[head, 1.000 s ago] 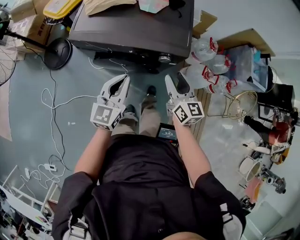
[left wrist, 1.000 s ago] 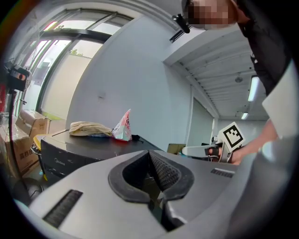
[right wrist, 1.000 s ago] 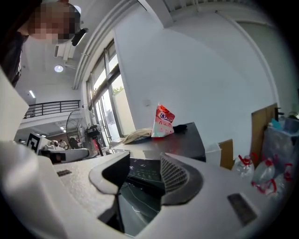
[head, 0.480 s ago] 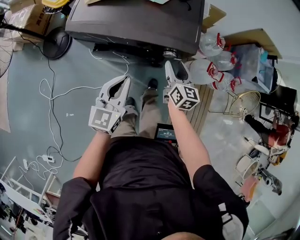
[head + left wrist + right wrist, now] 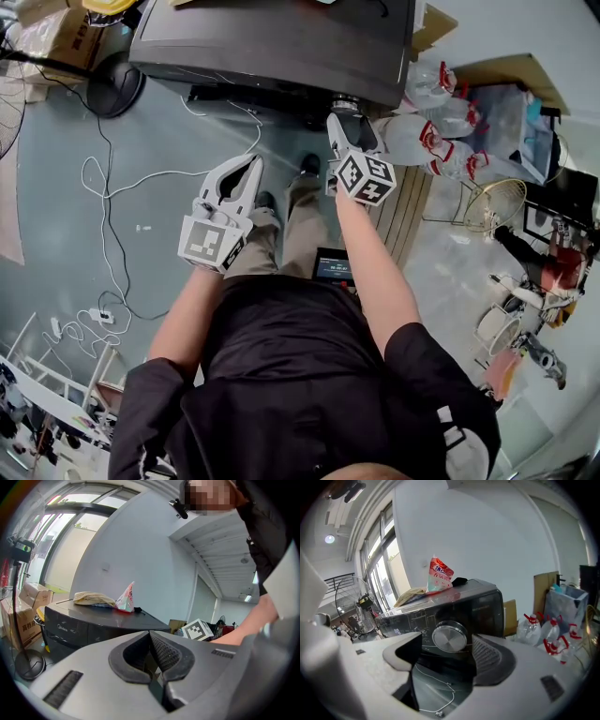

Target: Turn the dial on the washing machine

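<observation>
Now the right gripper (image 5: 446, 660) is up at the washing machine (image 5: 272, 47), jaws opening either side of the silver dial (image 5: 449, 637) on its front panel (pads not touching it). The left gripper (image 5: 152, 648) hangs back, clenched on nothing.

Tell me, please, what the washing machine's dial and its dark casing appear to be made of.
The dial looks like brushed metal, or metal-look plastic: silver with a radial sheen. The washing machine casing seems glossy dark plastic or glass, judging by its reflections.
</observation>
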Demonstrator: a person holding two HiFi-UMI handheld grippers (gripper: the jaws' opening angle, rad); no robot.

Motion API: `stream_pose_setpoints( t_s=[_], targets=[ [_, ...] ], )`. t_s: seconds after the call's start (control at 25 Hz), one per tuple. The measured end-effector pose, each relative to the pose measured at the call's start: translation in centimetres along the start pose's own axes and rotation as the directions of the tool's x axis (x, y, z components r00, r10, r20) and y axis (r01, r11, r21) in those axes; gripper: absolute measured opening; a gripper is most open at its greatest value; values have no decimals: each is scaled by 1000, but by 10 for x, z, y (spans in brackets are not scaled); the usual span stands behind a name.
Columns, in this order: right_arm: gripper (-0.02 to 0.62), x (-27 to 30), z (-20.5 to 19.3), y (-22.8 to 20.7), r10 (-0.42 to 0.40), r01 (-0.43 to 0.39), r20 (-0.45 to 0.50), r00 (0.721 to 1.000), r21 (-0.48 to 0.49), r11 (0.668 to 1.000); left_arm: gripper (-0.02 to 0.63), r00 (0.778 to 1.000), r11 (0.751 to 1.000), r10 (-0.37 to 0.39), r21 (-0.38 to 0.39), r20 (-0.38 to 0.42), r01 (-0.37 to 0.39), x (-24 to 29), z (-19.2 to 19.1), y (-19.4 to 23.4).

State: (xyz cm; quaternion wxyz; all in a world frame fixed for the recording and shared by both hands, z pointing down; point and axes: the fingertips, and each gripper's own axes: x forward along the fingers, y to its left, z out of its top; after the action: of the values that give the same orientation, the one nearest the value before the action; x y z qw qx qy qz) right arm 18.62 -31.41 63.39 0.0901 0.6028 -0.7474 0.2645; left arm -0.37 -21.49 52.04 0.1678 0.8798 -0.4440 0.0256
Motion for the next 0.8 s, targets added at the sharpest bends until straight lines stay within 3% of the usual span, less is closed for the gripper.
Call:
stream_pose_setpoints(
  t_s=[0.24, 0.8],
  targets=[
    [321, 12, -7, 2, 12, -11, -28, 1000, 50, 999, -3, 1000, 1000, -8, 0, 5, 8, 1, 1, 1],
    [316, 25, -10, -10, -93, 98, -44, 995, 119, 988, -3, 1000, 1000, -8, -22, -1, 8, 0, -1, 11]
  ],
)
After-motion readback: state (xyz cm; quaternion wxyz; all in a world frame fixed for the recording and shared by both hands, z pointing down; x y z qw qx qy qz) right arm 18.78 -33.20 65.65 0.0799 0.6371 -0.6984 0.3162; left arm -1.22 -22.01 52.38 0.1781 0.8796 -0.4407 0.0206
